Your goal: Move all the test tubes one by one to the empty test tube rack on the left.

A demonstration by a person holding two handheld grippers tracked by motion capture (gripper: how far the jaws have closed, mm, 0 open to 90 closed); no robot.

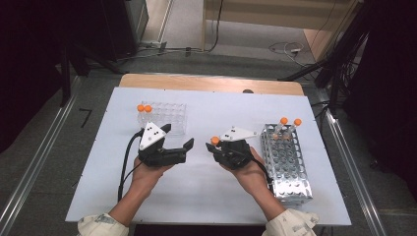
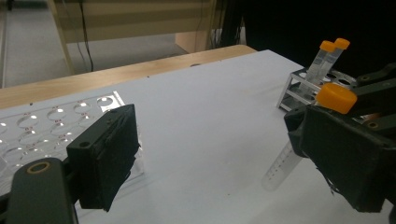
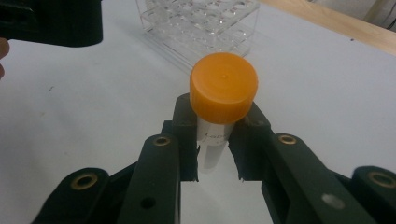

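Note:
My right gripper is shut on a clear tube with an orange cap, held upright above the white table mat between the two racks. In the right gripper view the jaws clamp the tube just under its cap, the right gripper pointing toward the clear rack. My left gripper stands open with nothing between its jaws, close to the left of the tube. In the left gripper view the held tube and its cap show partly behind the right jaw of the left gripper.
A clear plastic rack at the back left holds two orange-capped tubes. A metal rack stands at the right with two capped tubes at its far end. The white mat covers a wooden table.

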